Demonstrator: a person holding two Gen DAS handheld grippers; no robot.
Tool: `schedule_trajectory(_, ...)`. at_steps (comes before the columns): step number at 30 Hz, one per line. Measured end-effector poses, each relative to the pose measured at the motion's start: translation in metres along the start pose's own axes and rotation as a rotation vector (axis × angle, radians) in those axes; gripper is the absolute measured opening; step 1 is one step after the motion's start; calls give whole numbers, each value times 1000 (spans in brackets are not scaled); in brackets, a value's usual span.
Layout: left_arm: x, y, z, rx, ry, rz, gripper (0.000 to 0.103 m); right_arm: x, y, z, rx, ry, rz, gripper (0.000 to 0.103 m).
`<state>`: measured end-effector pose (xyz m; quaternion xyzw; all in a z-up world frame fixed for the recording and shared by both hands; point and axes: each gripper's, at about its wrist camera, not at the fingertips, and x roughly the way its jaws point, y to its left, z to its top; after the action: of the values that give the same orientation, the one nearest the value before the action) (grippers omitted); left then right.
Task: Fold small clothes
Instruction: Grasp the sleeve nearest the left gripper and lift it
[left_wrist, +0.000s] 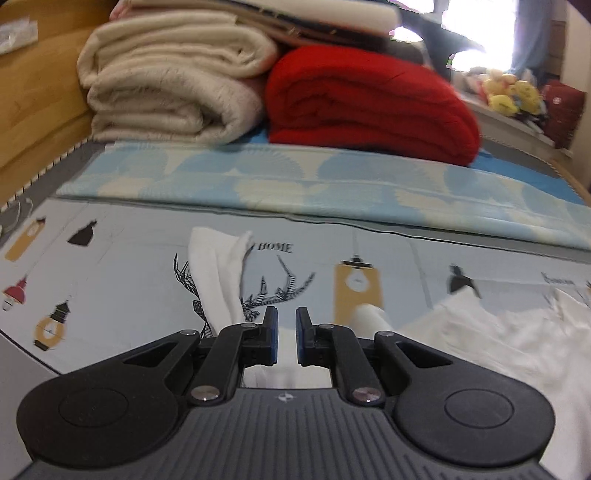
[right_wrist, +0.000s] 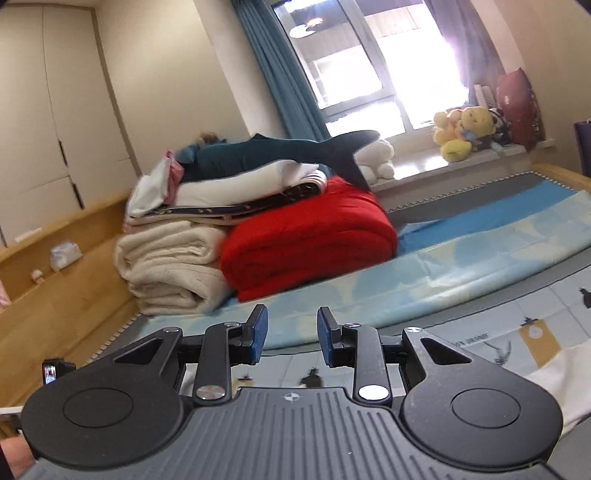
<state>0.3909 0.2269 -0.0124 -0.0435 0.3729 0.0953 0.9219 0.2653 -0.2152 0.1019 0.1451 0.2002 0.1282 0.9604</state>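
**A:** Starting at the left, what did the left gripper (left_wrist: 286, 317) have?

**B:** Nothing I could confirm. Its jaws were drawn almost together, with only a slit between the blue pads. The white garment (left_wrist: 218, 280) lay on the printed mat (left_wrist: 110, 266) with one narrow part, perhaps a sleeve, running from the near left of the fingers towards the far side. More of the cloth showed beneath the gripper. Whether the pads pinched any of it, I could not tell.

**A:** And the rest of the garment?

**B:** It spread out to the near right, rumpled, not yet squared into a fold. I judged the mat was the working surface, since it was flat and bare enough to lay small clothes out on.

**A:** Why was the bedding so far back?

**B:** The cream blanket (left_wrist: 166, 92) at far left and the red quilt (left_wrist: 369, 107) beside it were folded and stacked against the headboard, likely to keep them out of the way.

**A:** And the right gripper (right_wrist: 291, 317)?

**B:** It was held above the mat with its jaws apart and nothing between them, aimed towards the far bedding. Only a corner of the garment showed at its near right, so I took it as free to take an edge next
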Motion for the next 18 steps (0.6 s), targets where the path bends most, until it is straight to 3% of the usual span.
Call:
schedule_trajectory(4, 51, 10, 17, -46, 4, 45, 14, 26, -15, -17, 11, 148, -71, 32)
schedule_trajectory(6, 73, 18, 25, -72, 14, 75, 24, 37, -24, -23, 42, 219, -89, 33)
schedule_trajectory(10, 121, 42, 37, -157, 55, 113, 39, 50, -27, -32, 61, 282, -98, 33)
schedule_trajectory(18, 161, 52, 43, -142, 93, 114, 40, 71, -25, -43, 10, 345, -106, 33)
